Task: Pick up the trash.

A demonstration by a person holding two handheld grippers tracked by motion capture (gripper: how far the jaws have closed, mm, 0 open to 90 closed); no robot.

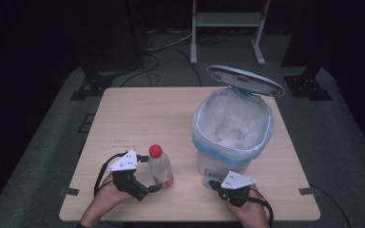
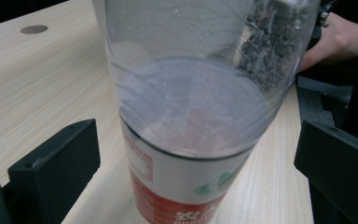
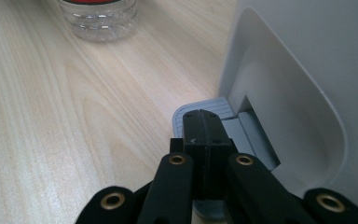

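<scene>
Bottle (image 1: 160,167): upright on the table (image 1: 138,114), near its front edge, left of the bin; red cap on top, clear body, red and white label low down; in the left gripper view it stands between the two jaws, its clear wall and label close to the camera (image 2: 191,140); in the right gripper view its base (image 3: 98,18) shows at the far top, well apart from that gripper.
Left gripper (image 1: 153,188): held in a hand at the front left; jaws spread wide, one either side of the bottle's lower part; gaps show on both sides in its own view, so no pinch; whether either jaw touches the bottle I cannot tell.
Right gripper (image 1: 212,182): held in a hand at the front right, just before the bin's base; jaws pressed together with nothing between them; their tip lies over the grey pedal (image 3: 223,123) and looks to be pressing on it.
Bin (image 1: 232,126): white, lined with a clear bag edged in blue; stands on the right half of the table; lid (image 1: 245,80) raised and tilted back, mouth open upward.
In the way: the bin's wall (image 3: 307,70) rises just beside the right gripper; bare wood lies between bottle and bin.
Around: dark floor with cables and a white frame (image 1: 228,21) beyond the far edge; tape tabs at the front corners.
</scene>
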